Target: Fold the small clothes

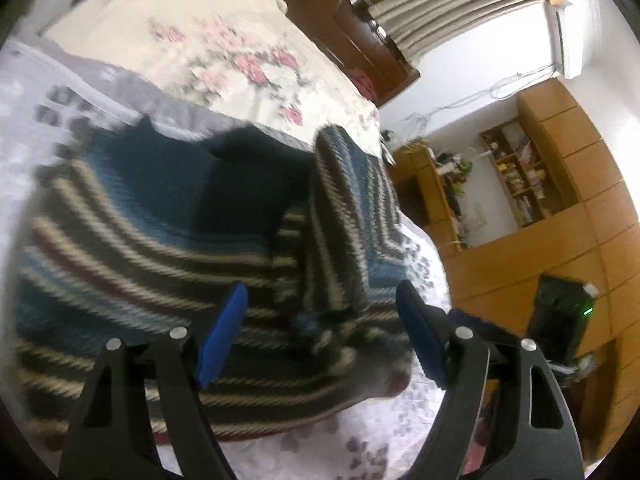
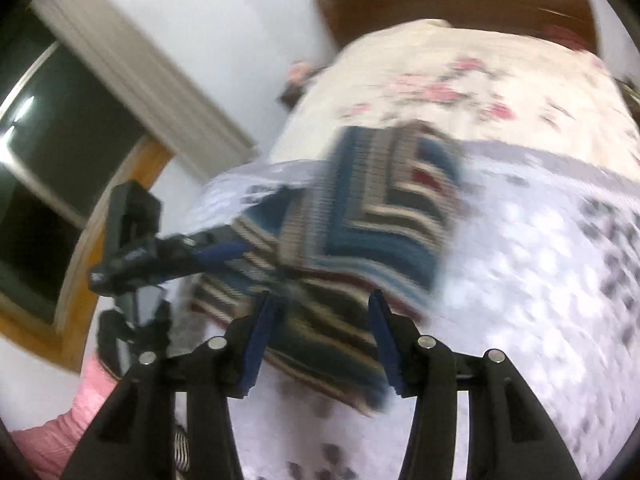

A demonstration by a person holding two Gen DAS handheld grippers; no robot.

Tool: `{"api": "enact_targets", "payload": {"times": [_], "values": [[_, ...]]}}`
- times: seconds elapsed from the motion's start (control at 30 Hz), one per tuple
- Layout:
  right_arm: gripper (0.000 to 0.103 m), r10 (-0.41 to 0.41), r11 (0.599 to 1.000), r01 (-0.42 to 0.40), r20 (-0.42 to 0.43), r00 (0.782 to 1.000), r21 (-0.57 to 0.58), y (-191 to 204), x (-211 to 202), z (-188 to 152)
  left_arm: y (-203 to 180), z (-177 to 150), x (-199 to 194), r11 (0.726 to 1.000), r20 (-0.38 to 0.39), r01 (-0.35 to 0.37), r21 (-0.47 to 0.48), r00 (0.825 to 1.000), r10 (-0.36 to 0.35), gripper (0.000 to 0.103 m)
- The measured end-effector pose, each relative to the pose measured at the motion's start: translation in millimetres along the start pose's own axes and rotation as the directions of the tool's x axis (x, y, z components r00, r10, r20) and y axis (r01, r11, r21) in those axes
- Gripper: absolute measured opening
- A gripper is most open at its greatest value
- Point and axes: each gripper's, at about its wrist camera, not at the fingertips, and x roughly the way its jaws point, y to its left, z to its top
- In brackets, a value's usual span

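Striped knit, blue and cream, the sweater [image 1: 160, 232] lies on the pale patterned bedspread [image 1: 360, 440] with one side folded up over the body. I see my left gripper [image 1: 320, 312] spread wide above its hem (both views blurred), and my right gripper [image 2: 320, 312] likewise apart, holding nothing.

Background's pretty busy: a cream bedspread with pink roses [image 1: 224, 56] up by a dark wooden headboard [image 1: 352, 20], with a white-and-grey patterned sheet [image 2: 540, 264] nearer the camera. Pleated beige curtains [image 1: 460, 4], a white air conditioner [image 1: 568, 36], light wood shelves crammed with books [image 1: 520, 176], and something pink [image 2: 80, 412] at the bed's edge.
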Motion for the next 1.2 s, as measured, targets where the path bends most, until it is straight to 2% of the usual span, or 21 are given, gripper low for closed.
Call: {"api": "enact_targets", "payload": {"times": [0.17,0.37,0.43,0.47,0.5,0.53,0.57,0.63,0.7,0.8,0.93,1.07,1.2], "values": [[0.05,0.008,0.994,-0.009,0.005,1.0,0.106,-44.0,-15.1,-25.1,-11.3,8.3,41.7,1.0,-0.072,-0.014,0.017,0.997,0.015,0.076],[0.05,0.002,0.99,-0.003,0.013,1.0,0.142,-62.9,-23.7,-45.3,-23.1,17.4,79.5,0.996,-0.125,-0.074,0.044,0.989,0.079,0.077],[0.05,0.006,0.988,-0.009,0.019,1.0,0.155,-63.1,-22.5,-49.2,-27.4,18.8,85.7,0.995,-0.134,-0.084,0.052,0.987,0.09,0.072],[0.05,0.007,0.987,-0.01,0.021,1.0,0.161,-65.0,-23.7,-50.6,-30.5,18.8,88.0,0.994,-0.135,-0.09,0.06,0.986,0.097,0.066],[0.05,0.004,0.987,-0.008,0.023,1.0,0.162,-65.1,-24.5,-51.9,-34.1,18.5,89.9,0.992,-0.133,-0.1,0.072,0.985,0.109,0.057],[0.05,0.0,0.987,-0.004,0.025,1.0,0.163,-66.3,-25.3,-52.5,-38.5,17.8,93.0,0.99,-0.137,-0.11,0.086,0.983,0.121,0.042],[0.05,-0.004,0.987,-0.001,0.026,1.0,0.163,-66.7,-26.7,-52.1,-39.3,17.3,93.9,0.99,-0.135,-0.114,0.089,0.983,0.125,0.033],[0.05,-0.004,0.986,-0.002,0.031,1.0,0.164,-66.4,-28.2,-51.5,-44.9,16.0,92.2,0.991,-0.116,-0.102,0.087,0.987,0.111,0.024],[0.05,0.0,0.986,-0.005,0.033,0.999,0.167,-65.8,-28.2,-52.1,-52.7,14.9,87.3,0.992,-0.095,-0.077,0.1,0.992,0.086,0.018],[0.05,-0.003,0.985,-0.002,0.03,1.0,0.173,-66.0,-27.0,-53.1,-64.2,14.6,73.2,0.996,-0.057,0.029,0.09,0.998,-0.024,0.014],[0.051,0.009,0.985,-0.014,0.031,0.999,0.17,-63.9,-24.1,-51.1,-75.5,20.2,35.2,0.986,0.021,0.14,0.095,0.99,-0.143,0.013],[0.051,0.03,0.988,-0.034,0.027,0.999,0.149,-52.2,-17.7,-45.2,-73.4,25.5,-5.5,0.982,0.075,0.147,0.116,0.985,-0.157,0.013],[0.051,0.057,0.992,-0.058,0.009,0.998,0.114,-34.5,-4.3,-38.7,-45.8,34.7,-51.1,0.989,0.15,0.119,0.087,0.98,-0.131,0.013]]}}
